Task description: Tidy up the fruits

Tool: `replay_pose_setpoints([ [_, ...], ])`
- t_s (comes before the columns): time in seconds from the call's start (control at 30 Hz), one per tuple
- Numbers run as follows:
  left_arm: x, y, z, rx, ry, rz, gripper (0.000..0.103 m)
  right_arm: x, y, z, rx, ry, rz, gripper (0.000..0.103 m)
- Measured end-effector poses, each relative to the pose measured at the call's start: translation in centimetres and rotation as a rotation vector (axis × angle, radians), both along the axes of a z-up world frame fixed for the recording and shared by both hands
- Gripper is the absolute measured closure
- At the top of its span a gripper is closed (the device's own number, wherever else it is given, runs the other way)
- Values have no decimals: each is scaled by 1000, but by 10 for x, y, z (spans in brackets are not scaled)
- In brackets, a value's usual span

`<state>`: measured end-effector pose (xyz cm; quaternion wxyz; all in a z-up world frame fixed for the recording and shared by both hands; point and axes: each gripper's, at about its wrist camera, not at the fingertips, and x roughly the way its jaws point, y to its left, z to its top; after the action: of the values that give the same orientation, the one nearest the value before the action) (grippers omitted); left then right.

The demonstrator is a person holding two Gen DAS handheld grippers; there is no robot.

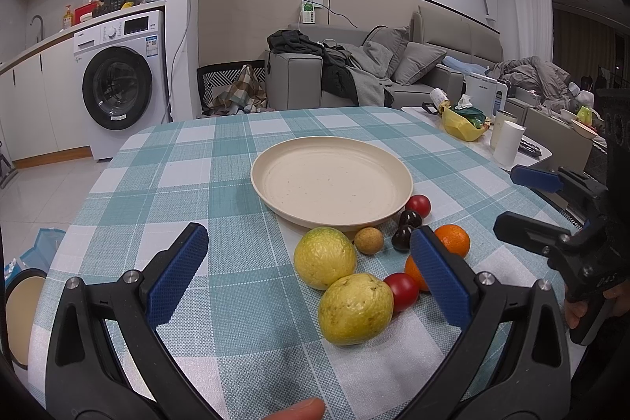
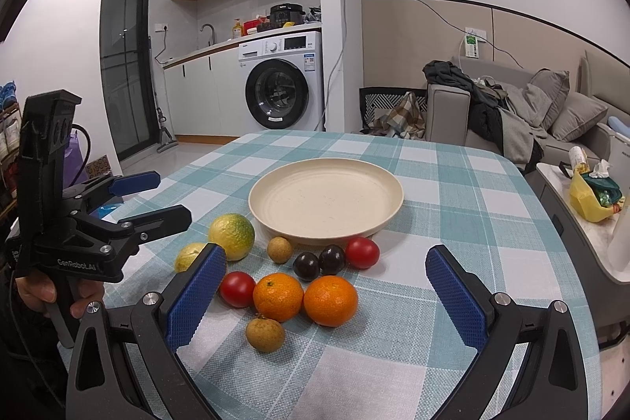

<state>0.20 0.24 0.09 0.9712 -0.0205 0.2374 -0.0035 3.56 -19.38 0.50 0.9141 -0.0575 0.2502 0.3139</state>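
Clustering at frame centre, two oranges (image 2: 305,298), red tomatoes (image 2: 237,288), dark plums (image 2: 319,262), tan longans (image 2: 265,333) and yellow-green guavas (image 2: 231,236) sit below an empty cream plate (image 2: 326,201); left gripper (image 1: 311,274) and right gripper (image 2: 327,296) both gape wide.

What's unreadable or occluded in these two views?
- Left wrist view: the orange is mostly behind a left claw finger; the other orange partly.
- Left wrist view: one brown longan shows; the second longan appears only in the right view.
- Right wrist view: the yellow fruit is partly hidden by a right claw finger.
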Motion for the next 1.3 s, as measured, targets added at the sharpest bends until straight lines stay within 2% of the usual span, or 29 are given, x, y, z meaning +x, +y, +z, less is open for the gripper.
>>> replay_pose_setpoints([
  [0.17, 3, -3, -2, 8, -4, 2, 1, 12, 2, -7, -51, 52, -43, 0],
  [0.4, 2, -18, -12, 28, 47, -21, 1, 25, -2, -12, -96, 135, -73, 0],
  [0.57, 5, -20, -14, 52, 119, -37, 1, 33, -3, -21, -154, 196, -84, 0],
  [0.7, 10, -20, -23, 72, 193, -54, 1, 39, -6, -28, -156, 260, -79, 0],
  [0.93, 18, -18, -35, 65, 266, -63, 1, 45, -3, -41, -156, 329, -56, 0],
  [1.07, 21, -17, -38, 42, 293, -86, 1, 48, 1, -44, -152, 356, -44, 7],
  [1.17, 23, -16, -40, 23, 305, -100, 9, 51, 3, -48, -157, 373, -40, 16],
  [1.23, 25, -15, -42, 14, 321, -111, 18, 52, 2, -49, -153, 382, -40, 19],
  [1.3, 27, -15, -43, 8, 336, -124, 23, 52, 3, -49, -151, 386, -33, 22],
])
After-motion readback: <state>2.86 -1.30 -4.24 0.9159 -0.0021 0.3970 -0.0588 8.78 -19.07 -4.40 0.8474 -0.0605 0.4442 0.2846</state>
